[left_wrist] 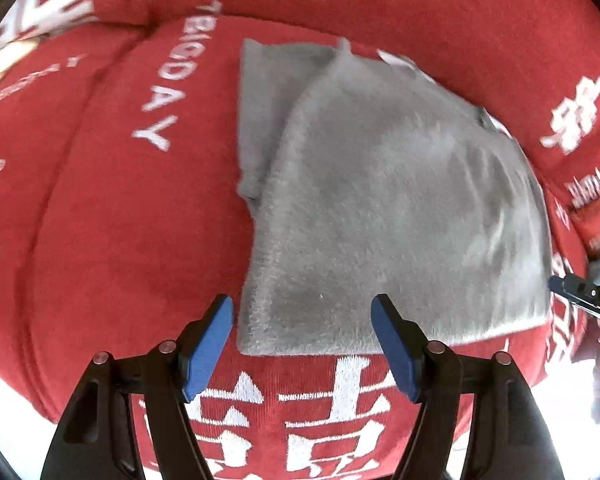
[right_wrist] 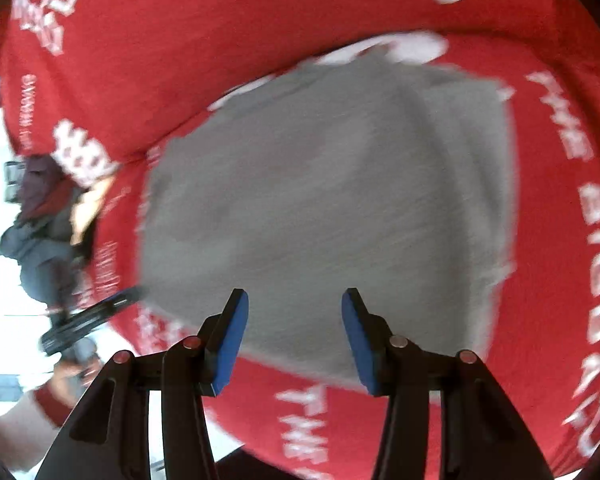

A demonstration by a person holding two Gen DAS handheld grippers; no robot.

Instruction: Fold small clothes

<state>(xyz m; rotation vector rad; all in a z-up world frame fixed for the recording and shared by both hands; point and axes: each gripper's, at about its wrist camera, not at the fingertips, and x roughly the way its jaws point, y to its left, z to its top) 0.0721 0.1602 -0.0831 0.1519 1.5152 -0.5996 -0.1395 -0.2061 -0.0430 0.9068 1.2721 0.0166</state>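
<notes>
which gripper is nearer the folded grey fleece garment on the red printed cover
Hard to separate; left looks marginally nearer. The left gripper hangs open at the folded grey fleece garment's near hem; the right gripper hangs open over its opposite edge. Neither visibly grips it.

Bright daylight, blown-out white edges, fisheye warping, right view motion-blurred

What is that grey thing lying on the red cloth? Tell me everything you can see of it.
The grey garment looks like soft, fuzzy fabric, plain with no print. It lies flat on the red cloth with white lettering, folded over itself: an upper layer covers most of it, and a lower layer peeks out along one side. Neither the left gripper nor the right gripper holds it; both are open above its near edge.
</notes>
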